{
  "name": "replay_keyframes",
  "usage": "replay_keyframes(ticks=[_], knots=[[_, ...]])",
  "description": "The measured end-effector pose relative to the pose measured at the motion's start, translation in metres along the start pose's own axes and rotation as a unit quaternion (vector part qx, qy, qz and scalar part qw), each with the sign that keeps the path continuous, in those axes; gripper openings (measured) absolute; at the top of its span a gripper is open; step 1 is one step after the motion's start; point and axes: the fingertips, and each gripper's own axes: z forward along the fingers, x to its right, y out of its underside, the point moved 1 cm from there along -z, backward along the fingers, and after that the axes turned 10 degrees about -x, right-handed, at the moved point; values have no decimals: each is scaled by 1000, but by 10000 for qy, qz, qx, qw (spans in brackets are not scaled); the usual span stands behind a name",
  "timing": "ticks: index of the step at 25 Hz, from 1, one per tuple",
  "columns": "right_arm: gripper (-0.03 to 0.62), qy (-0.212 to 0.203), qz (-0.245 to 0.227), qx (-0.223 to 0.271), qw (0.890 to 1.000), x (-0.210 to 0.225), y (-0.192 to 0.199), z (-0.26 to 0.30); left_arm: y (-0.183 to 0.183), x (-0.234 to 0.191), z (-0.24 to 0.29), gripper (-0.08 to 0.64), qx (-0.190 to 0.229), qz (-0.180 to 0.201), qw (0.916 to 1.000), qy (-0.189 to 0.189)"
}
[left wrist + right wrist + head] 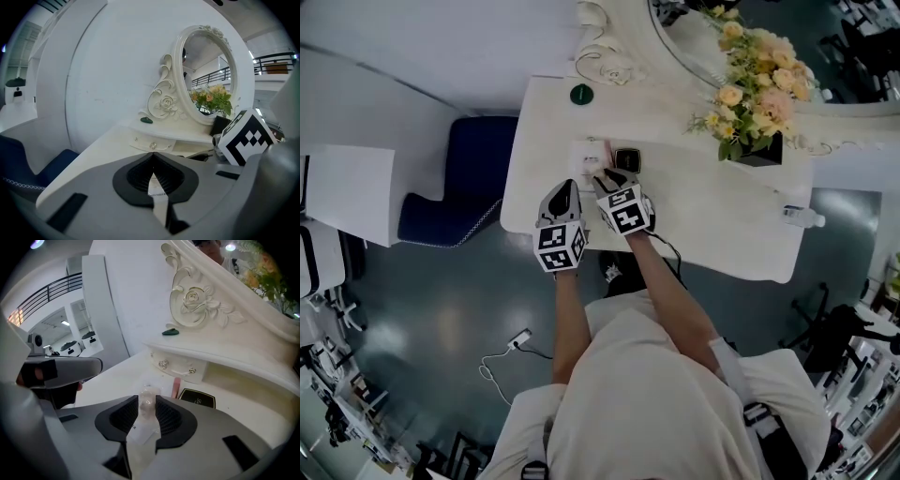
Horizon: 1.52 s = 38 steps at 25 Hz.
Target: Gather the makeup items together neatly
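On the white vanity table (712, 220), a black compact (626, 158) and a pink stick (607, 150) lie in front of a small drawer box (180, 365). The same black compact (198, 398) and pink stick (176, 387) show just past my right gripper (146, 401). That gripper is shut on a clear plastic packet (146, 404), which fills the gap between its pads. My left gripper (152, 157) is shut on a thin white printed slip (158, 194). In the head view the left gripper (565, 189) and right gripper (605, 176) hang side by side over the table's left part.
An ornate white mirror (206, 75) stands at the back, a small green item (581, 94) on the shelf beside it. A flower bouquet in a black pot (759, 103) is at the right, a small bottle (802, 216) near the right edge. A blue chair (464, 187) sits left of the table.
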Motion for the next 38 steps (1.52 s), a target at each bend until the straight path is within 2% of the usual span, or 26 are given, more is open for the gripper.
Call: replay_keyframes(ticks=[7, 22, 29, 38], knots=[[98, -11, 37, 175, 9998, 1, 0, -8, -3, 8, -2, 14, 36, 62, 10000, 49], [81, -13, 315, 644, 9974, 4, -1, -49, -9, 33, -20, 14, 110, 299, 9994, 159], [81, 239, 530, 811, 9950, 15, 12, -75, -6, 51, -28, 14, 100, 456, 9984, 317], [80, 758, 1007, 907, 9879, 56, 53, -112, 1, 91, -27, 14, 42, 720, 9951, 670]])
